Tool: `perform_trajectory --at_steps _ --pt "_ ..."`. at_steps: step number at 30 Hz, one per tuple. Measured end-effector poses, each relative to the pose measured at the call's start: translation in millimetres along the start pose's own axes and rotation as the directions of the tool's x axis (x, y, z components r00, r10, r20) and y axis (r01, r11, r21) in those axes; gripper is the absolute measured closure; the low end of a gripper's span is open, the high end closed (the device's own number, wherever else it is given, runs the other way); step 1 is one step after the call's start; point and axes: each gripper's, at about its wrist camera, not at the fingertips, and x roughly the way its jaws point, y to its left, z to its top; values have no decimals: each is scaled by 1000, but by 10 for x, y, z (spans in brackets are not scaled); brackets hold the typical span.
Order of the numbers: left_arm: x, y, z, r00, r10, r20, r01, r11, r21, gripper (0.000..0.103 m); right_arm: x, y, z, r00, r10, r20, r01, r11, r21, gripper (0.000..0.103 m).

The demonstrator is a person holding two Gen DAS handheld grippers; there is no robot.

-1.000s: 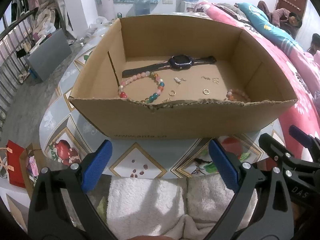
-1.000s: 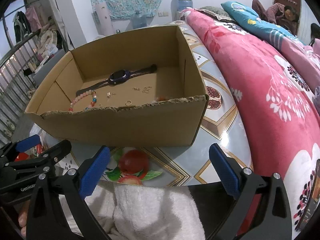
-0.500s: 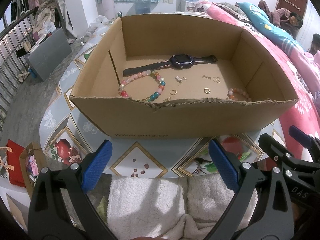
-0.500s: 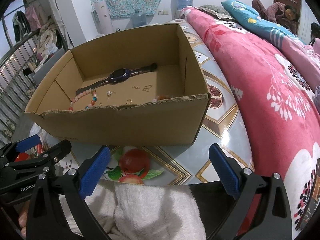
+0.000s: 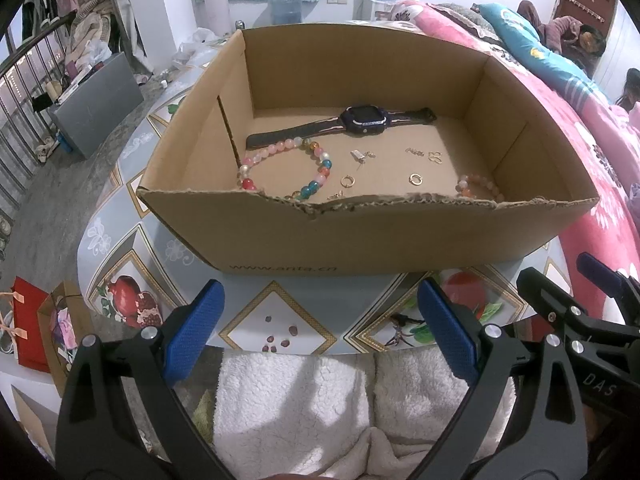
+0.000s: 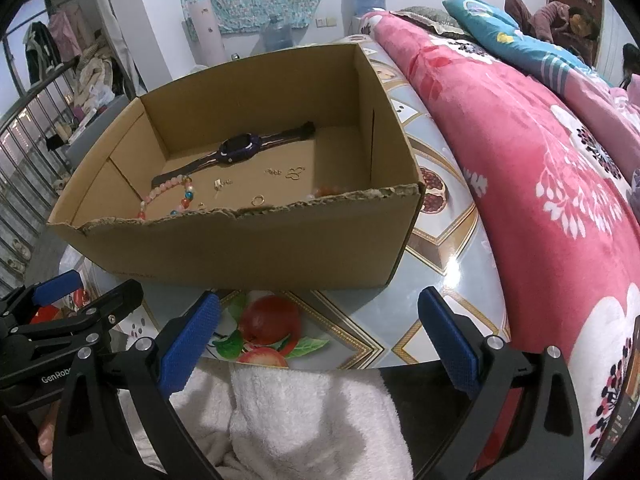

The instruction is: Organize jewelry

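Observation:
An open cardboard box [image 5: 360, 240] [image 6: 248, 248] stands on a patterned table. Inside lie a dark smartwatch [image 5: 362, 120] [image 6: 240, 148], a multicoloured bead bracelet [image 5: 288, 172] [image 6: 168, 196], an orange bead bracelet [image 5: 478, 186] by the right wall, and several small gold rings and earrings [image 5: 416, 178] [image 6: 258, 200]. My left gripper [image 5: 320, 332] is open and empty, held low before the box's front wall. My right gripper [image 6: 318, 334] is open and empty, level with the box's front right corner.
The round table [image 5: 120, 248] [image 6: 452, 248] has a fruit-print cover. A white fleece cloth [image 5: 320, 400] lies below both grippers. A pink floral quilt [image 6: 540, 168] on a bed borders the table on the right. Bags [image 5: 28, 328] stand on the floor at left.
Both grippers have risen slightly, so more of the box's floor shows. Nothing in the box has moved. Both grippers stay open.

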Motion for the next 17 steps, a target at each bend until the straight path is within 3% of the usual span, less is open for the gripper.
perform_trajectory --at_steps 17 --pt "25 -15 -3 1000 3 -7 -3 1000 0 10 23 6 -16 1000 0 -5 0 1000 -1 7"
